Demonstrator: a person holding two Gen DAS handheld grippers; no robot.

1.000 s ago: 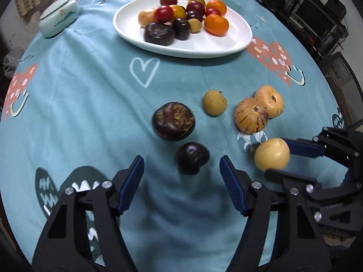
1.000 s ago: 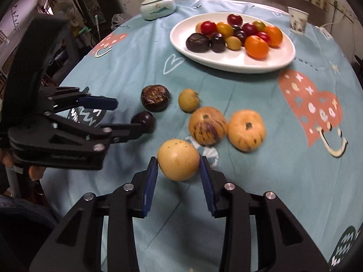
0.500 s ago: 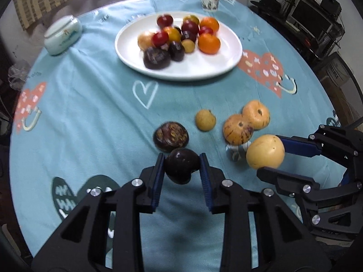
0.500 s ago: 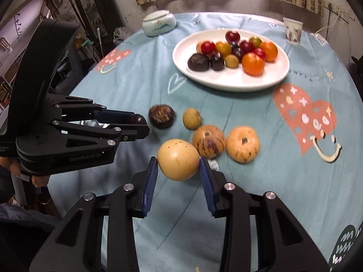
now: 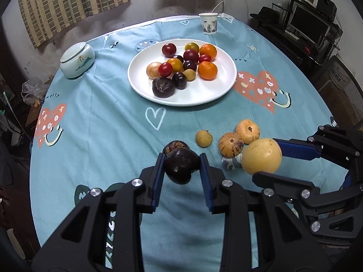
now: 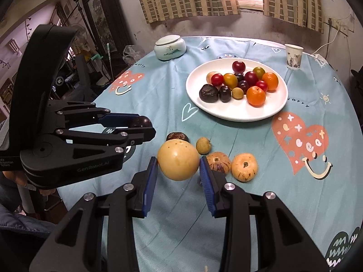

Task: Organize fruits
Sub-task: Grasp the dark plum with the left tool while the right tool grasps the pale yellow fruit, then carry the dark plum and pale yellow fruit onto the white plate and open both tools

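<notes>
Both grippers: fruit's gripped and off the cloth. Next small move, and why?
Probably carry both forward to the white plate. The left gripper is shut on the dark fruit, the right gripper on the yellow fruit, and the plate's near side is bare.

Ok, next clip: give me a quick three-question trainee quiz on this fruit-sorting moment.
1. True or false: the left claw is shut on the dark purple fruit.
2. What does the right claw hold? A) an orange B) the large yellow fruit C) the paper cup
3. How many fruits still lie on the tablecloth, outside the white plate?

Key:
1. True.
2. B.
3. Four: the dark brown fruit, the small yellow fruit, the striped fruit and the pale orange fruit.
</notes>
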